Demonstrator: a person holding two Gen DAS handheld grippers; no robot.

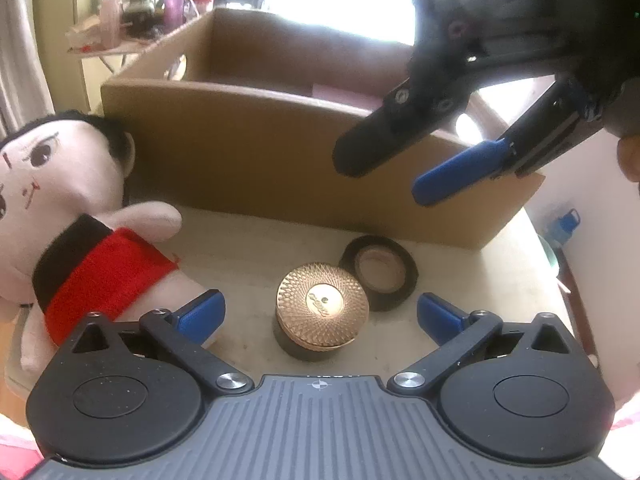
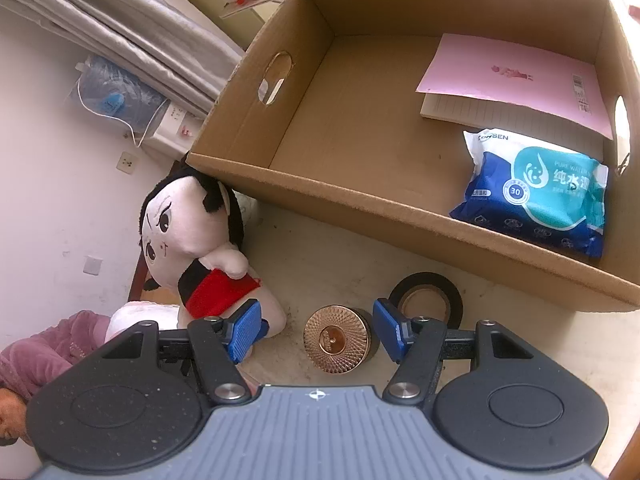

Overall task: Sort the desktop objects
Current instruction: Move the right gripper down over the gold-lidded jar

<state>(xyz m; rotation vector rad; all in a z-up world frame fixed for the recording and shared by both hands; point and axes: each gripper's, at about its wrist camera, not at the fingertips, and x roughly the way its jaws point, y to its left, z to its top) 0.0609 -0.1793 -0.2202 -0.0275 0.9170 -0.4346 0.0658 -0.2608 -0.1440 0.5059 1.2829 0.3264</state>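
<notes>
cardboard box [image 2: 320, 184]: pink notebook [image 2: 516, 76], wipes pack [image 2: 536, 192] (right side) | left gripper [image 1: 320, 314], right gripper [image 2: 316, 332]: jaws apart, empty

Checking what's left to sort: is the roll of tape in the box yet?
No, the roll of tape lies on the table outside the box.

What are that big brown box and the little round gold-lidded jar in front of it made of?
The big open brown box looks like matte corrugated cardboard, with cut handle holes and raw tan edges. The small round jar's gold lid appears to be shiny metal or metallised plastic, embossed with a fine radial pattern; which one, the look leaves open.
</notes>
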